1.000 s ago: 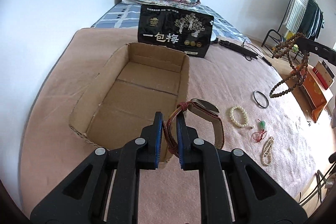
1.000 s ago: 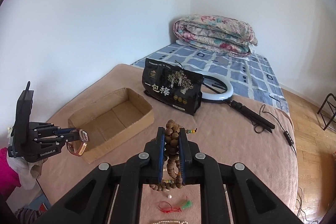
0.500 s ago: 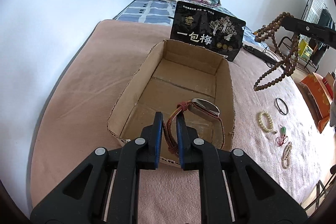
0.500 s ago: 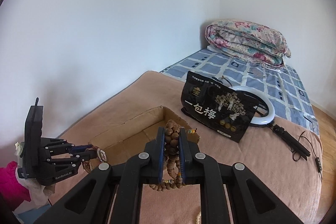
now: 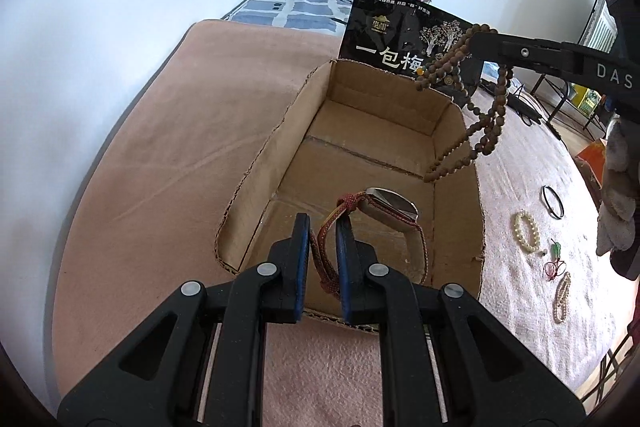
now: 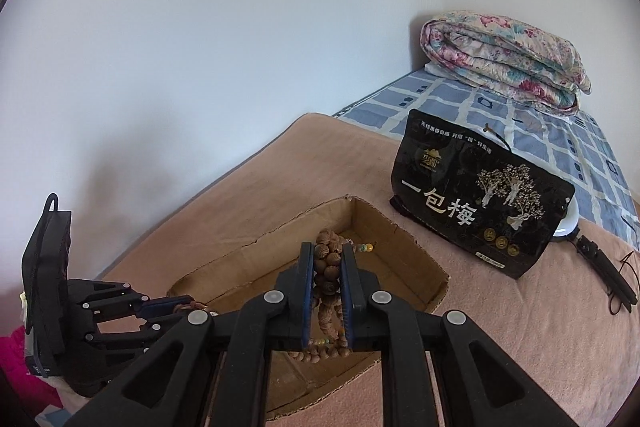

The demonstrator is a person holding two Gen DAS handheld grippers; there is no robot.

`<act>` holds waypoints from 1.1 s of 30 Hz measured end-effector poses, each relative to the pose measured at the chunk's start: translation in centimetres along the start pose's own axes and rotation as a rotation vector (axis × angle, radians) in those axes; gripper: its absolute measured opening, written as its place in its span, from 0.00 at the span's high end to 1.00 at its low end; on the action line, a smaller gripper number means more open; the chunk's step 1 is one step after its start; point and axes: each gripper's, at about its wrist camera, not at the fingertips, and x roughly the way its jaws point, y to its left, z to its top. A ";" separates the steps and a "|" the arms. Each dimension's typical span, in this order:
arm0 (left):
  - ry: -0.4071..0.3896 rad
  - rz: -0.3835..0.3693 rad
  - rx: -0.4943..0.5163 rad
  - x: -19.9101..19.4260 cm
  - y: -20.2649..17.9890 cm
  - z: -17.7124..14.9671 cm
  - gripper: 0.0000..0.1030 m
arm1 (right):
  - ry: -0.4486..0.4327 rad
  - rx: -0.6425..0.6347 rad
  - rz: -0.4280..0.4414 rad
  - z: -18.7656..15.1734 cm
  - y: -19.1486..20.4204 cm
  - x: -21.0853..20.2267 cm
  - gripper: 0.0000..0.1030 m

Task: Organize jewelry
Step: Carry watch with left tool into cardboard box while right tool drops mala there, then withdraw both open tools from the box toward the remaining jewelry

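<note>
There are 2 grippers: the left gripper (image 5: 323, 227) and the right gripper (image 6: 327, 263), each with 2 fingers. 1 cardboard box (image 5: 256, 183) sits on the bed (image 5: 160, 147). Jewelry counts: 1 watch (image 5: 390, 205), 1 string of brown wooden beads (image 5: 486, 131), 2 pearl bracelets (image 5: 526, 231) (image 5: 562, 297), 1 thin black ring (image 5: 552, 195), and 1 red cord with a green charm (image 5: 554, 263). Beyond the box stand 1 black printed bag (image 6: 476, 199) and 1 folded floral quilt (image 6: 504, 61).
</note>
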 end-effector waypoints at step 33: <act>-0.118 -0.002 0.023 -6.0 -2.9 -0.9 0.52 | -0.072 0.077 -0.218 -2.9 -3.4 -8.6 0.00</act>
